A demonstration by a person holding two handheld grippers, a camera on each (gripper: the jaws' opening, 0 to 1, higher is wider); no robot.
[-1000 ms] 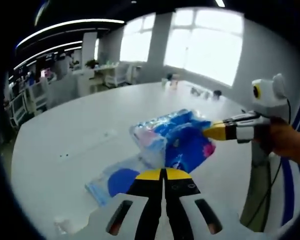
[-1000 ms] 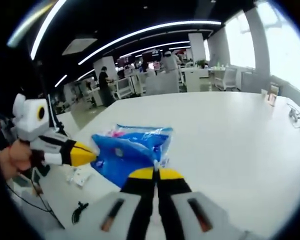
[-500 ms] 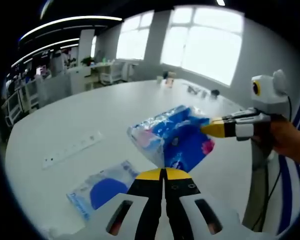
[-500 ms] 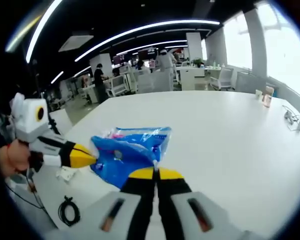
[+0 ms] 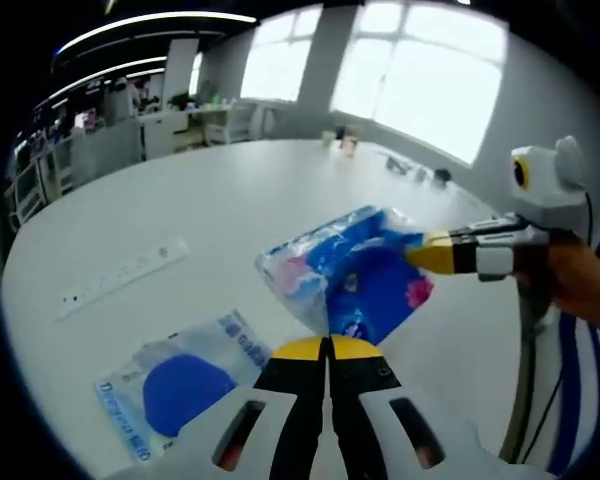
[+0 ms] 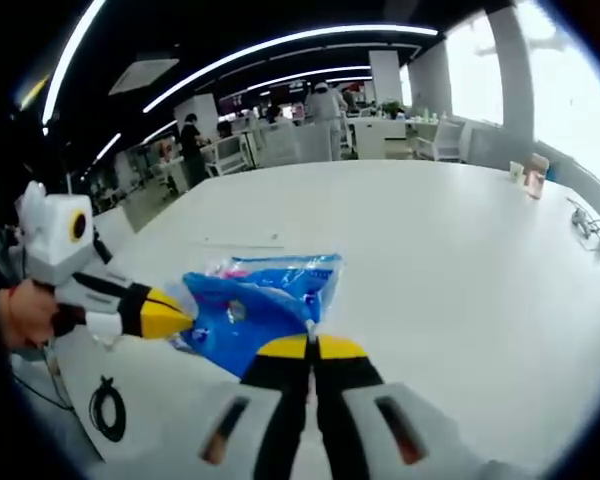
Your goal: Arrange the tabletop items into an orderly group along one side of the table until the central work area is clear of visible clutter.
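Above the worktop (image 5: 180, 220), blue packet (image 5: 350, 280) hangs pinched between my left gripper (image 5: 327, 347) and right gripper (image 6: 310, 346), jaws pressed together on opposite edges. Risk: film tearing or slipping if I pull apart.

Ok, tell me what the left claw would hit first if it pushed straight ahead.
The blue plastic packet it is already shut on; past that, probably the white table, though depth is unclear.

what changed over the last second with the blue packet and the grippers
Little changed in the grip: the left gripper and right gripper both stay shut on the blue packet, holding it above the white table. The views shifted, so the hands moved. The flat pouch still lies on the table.
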